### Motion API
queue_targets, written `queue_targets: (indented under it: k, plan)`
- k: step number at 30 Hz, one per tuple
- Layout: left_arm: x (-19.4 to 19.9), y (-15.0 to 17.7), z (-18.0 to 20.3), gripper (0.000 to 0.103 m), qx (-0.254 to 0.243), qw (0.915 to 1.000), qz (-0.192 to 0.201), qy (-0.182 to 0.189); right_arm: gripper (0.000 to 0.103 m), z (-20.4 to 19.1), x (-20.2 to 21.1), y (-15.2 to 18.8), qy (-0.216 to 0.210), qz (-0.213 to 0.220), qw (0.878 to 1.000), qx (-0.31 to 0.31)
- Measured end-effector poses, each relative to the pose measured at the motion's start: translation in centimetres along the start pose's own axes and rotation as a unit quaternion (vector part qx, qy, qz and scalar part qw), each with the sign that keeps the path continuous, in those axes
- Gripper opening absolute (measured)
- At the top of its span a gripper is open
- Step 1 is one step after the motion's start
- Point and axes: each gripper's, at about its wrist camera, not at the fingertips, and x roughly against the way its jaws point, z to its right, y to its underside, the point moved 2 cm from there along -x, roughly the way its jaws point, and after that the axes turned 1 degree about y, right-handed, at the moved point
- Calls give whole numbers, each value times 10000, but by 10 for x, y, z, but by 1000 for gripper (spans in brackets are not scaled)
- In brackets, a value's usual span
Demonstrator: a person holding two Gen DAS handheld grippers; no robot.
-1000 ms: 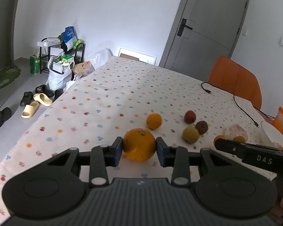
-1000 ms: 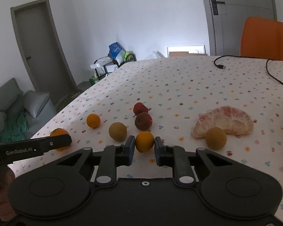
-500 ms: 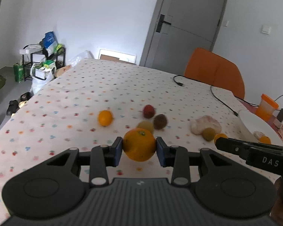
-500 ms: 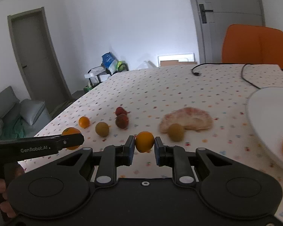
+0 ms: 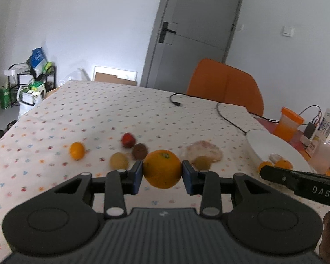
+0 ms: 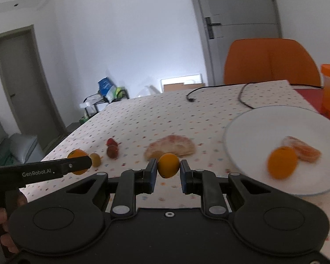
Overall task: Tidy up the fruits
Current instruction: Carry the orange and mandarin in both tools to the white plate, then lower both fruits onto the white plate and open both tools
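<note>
My left gripper point(image 5: 162, 173) is shut on a large orange point(image 5: 162, 168), held above the spotted tablecloth. My right gripper point(image 6: 168, 171) is shut on a small orange fruit point(image 6: 168, 165), lifted off the cloth just left of the white plate point(image 6: 253, 132). An orange point(image 6: 282, 165) and peeled segments point(image 6: 305, 150) lie on that plate. On the cloth lie a small orange point(image 5: 77, 150), two red fruits point(image 5: 128, 139), two greenish-brown fruits point(image 5: 119, 160) and a peeled pomelo piece point(image 5: 203, 150). The right gripper's side point(image 5: 301, 181) shows at the right of the left wrist view.
An orange chair point(image 5: 226, 85) stands at the table's far side. A black cable point(image 5: 228, 118) runs across the cloth. An orange-lidded jar point(image 5: 289, 123), a carton and a clear cup point(image 5: 324, 157) crowd the right end. A cluttered rack point(image 5: 28, 81) stands on the floor to the left.
Both grippers have swung to the right with their fruits and risen a little. The white plate has come into the right wrist view and now sits close on the right.
</note>
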Motion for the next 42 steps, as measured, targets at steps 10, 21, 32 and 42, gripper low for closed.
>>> queue_targets:
  k: [10,21,32,42]
  plan:
    - [-12,-4,39,37,-254,9992,10,312,21,40,24,0,420,221,9985,-285]
    - [-32,-7,80,37,-559,9966,-72,601,21,87,39,8,866,351,9935,-657]
    - [-53,-8,123,37,-882,9903,-197,1055,25,110,50,12,1134,435,9888,-871]
    - [-69,-10,158,37,-1107,9855,-285,1253,25,117,65,17,1205,512,9867,-959]
